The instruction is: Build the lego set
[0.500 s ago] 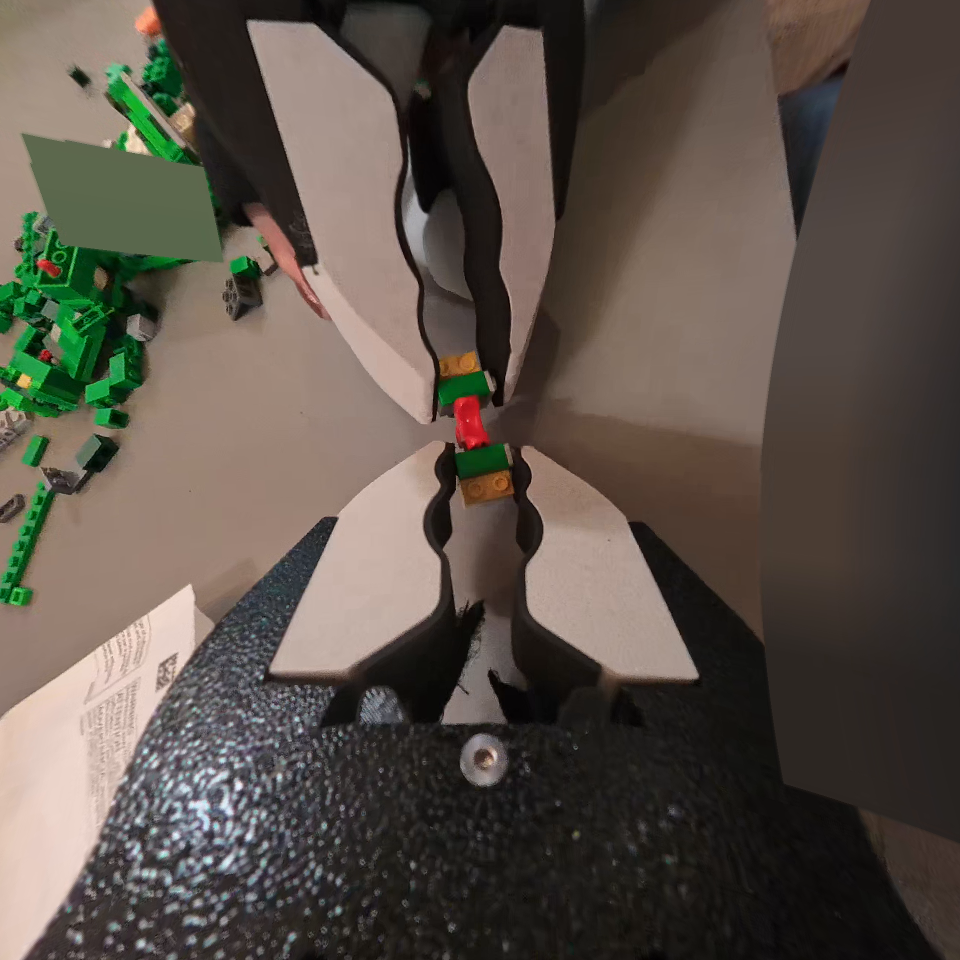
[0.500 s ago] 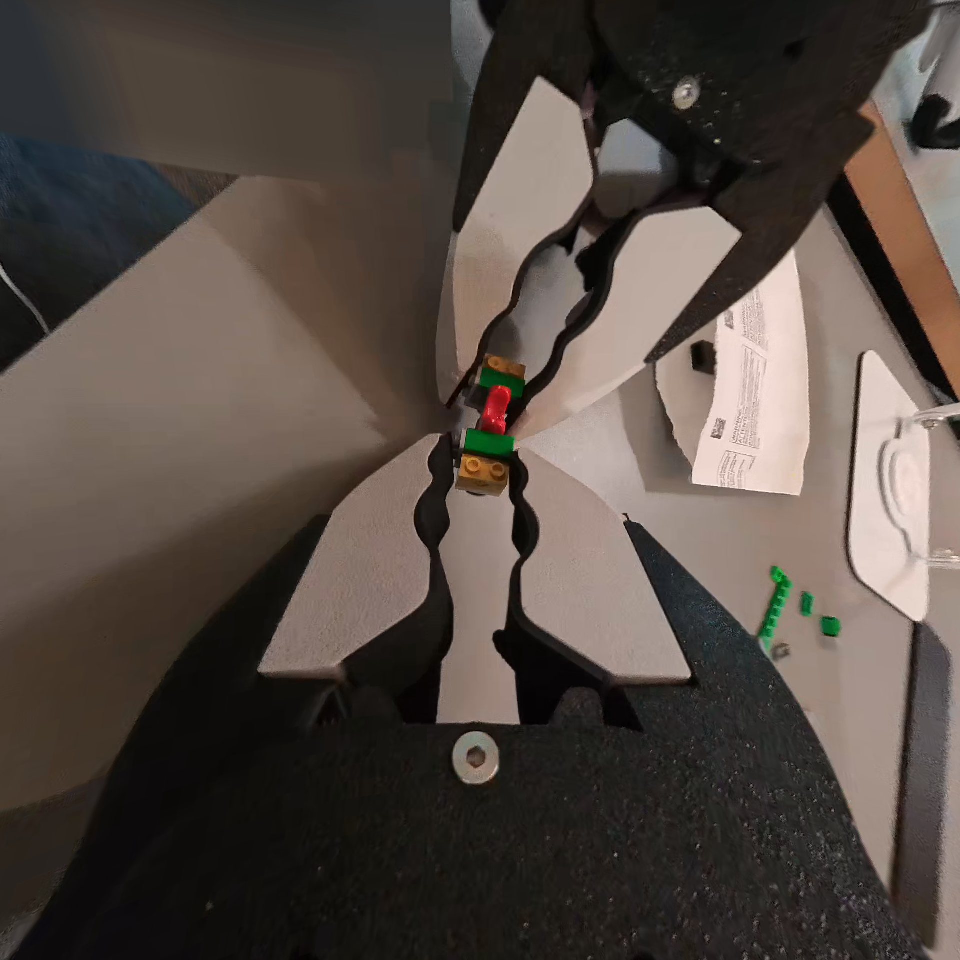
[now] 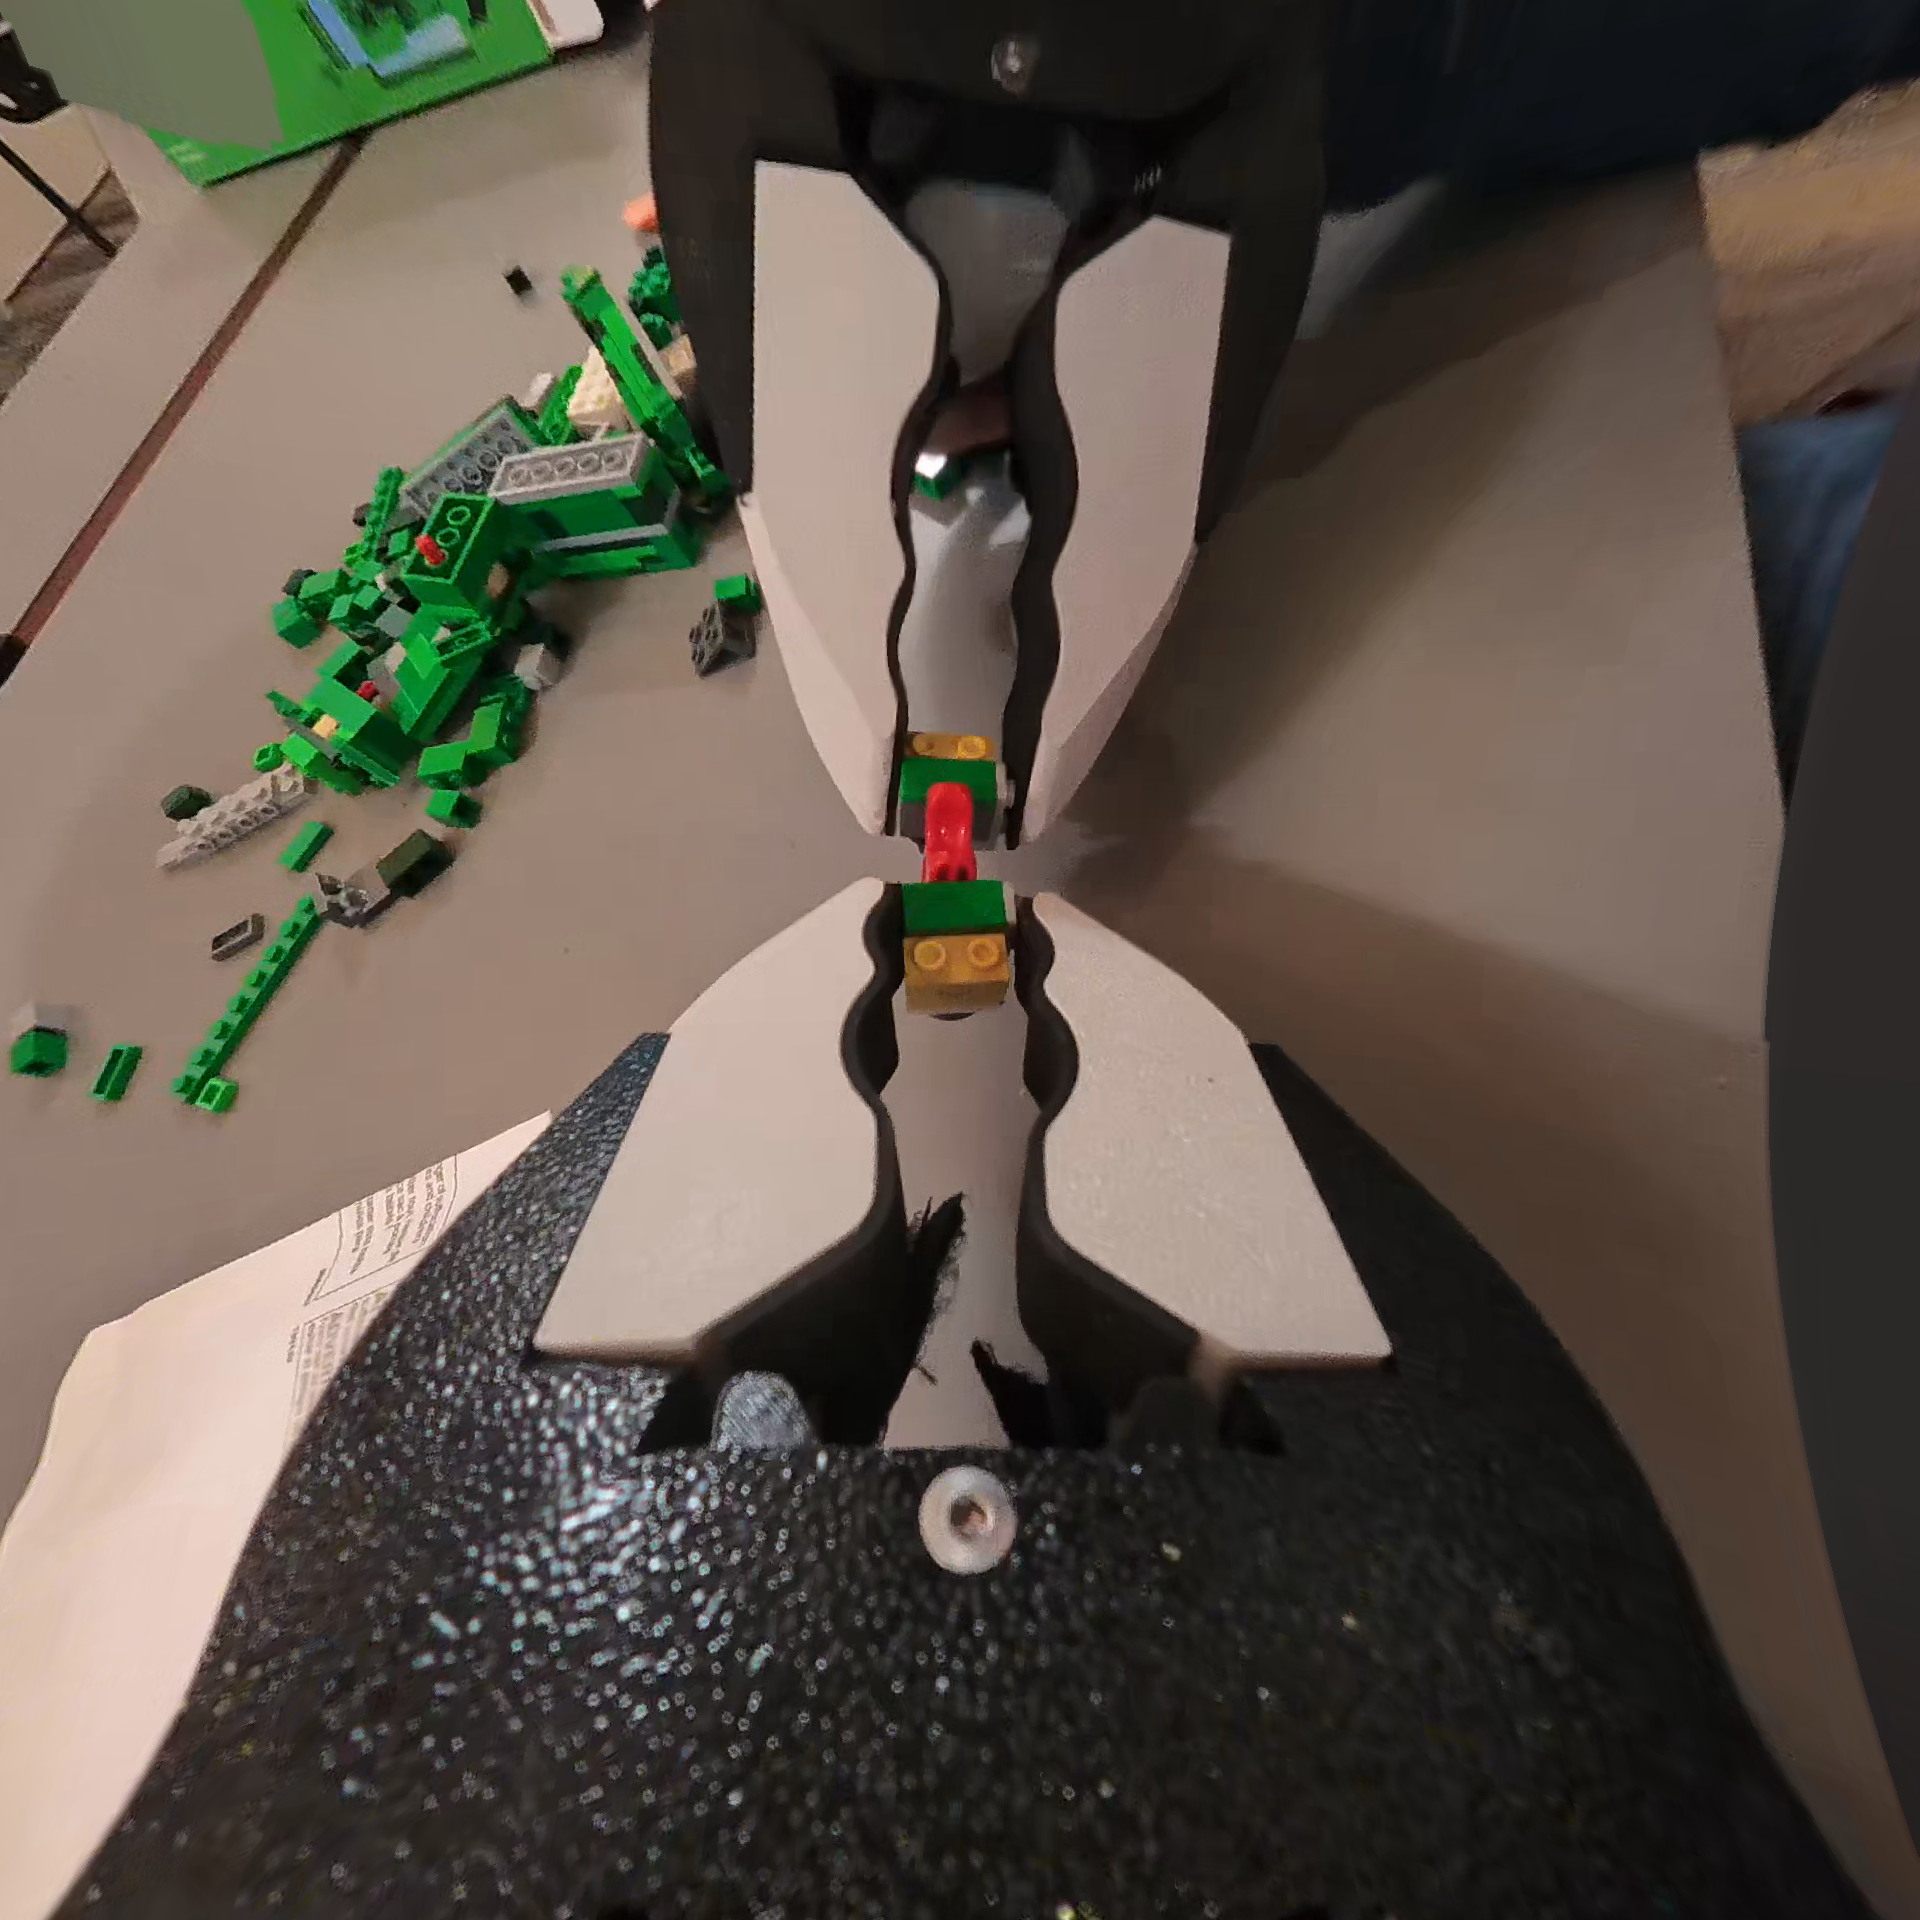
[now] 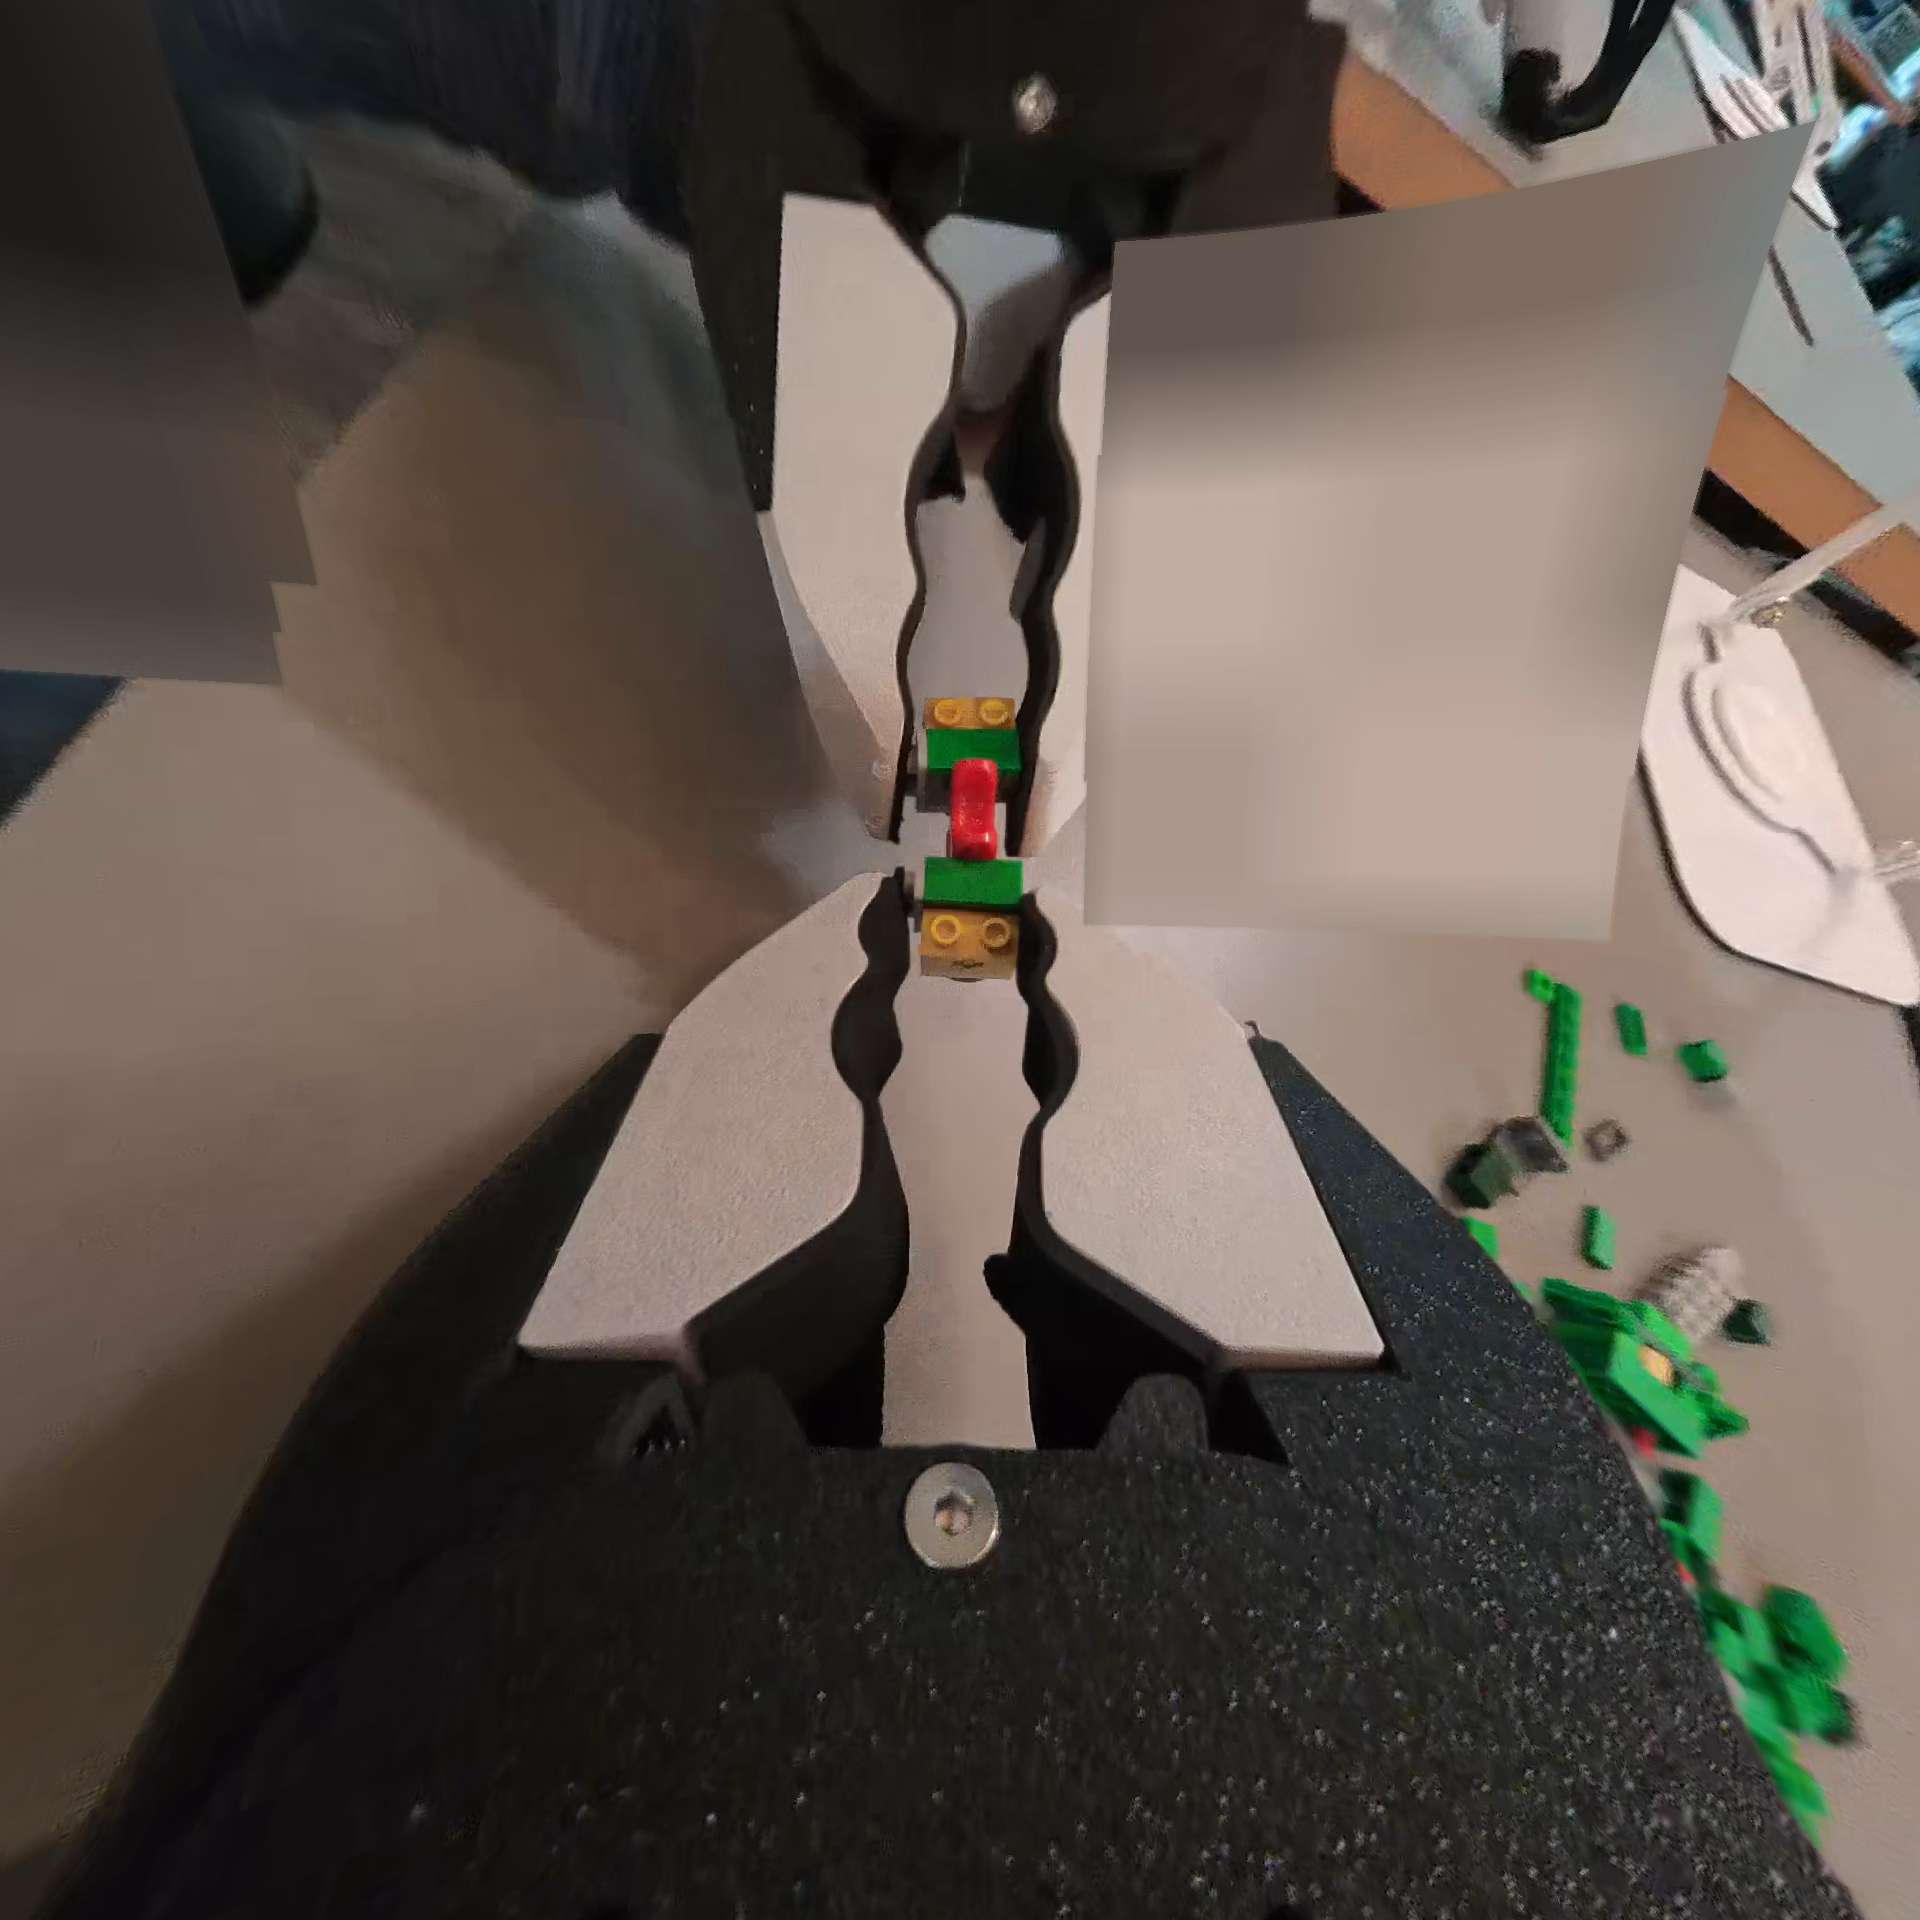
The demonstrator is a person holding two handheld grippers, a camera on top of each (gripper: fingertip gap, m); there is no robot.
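- Left wrist view: the left gripper (image 3: pixel 954 940) is pinched on a small stack, a green plate on a yellow brick (image 3: pixel 956 943), held at its fingertips above the grey table (image 3: pixel 582 935).
- Facing it tip to tip, the right gripper (image 3: pixel 951 790) is clamped on a matching green-and-yellow stack (image 3: pixel 948 771). A red piece (image 3: pixel 948 831) bridges the two stacks.
- To the left on the table lie a pile of green and grey lego bricks (image 3: pixel 457 623), a long green plate (image 3: pixel 249 1003), a green box (image 3: pixel 312 73) and a printed paper sheet (image 3: pixel 197 1382).
- Right wrist view: the right gripper (image 4: pixel 968 920) nips its green-and-yellow stack (image 4: pixel 970 916); the left gripper (image 4: pixel 968 769) opposite pinches the other stack (image 4: pixel 970 740), with the red piece (image 4: pixel 972 810) between them.
- Loose green bricks (image 4: pixel 1621 1340) lie scattered at the right, blurred, near a white base (image 4: pixel 1766 790).
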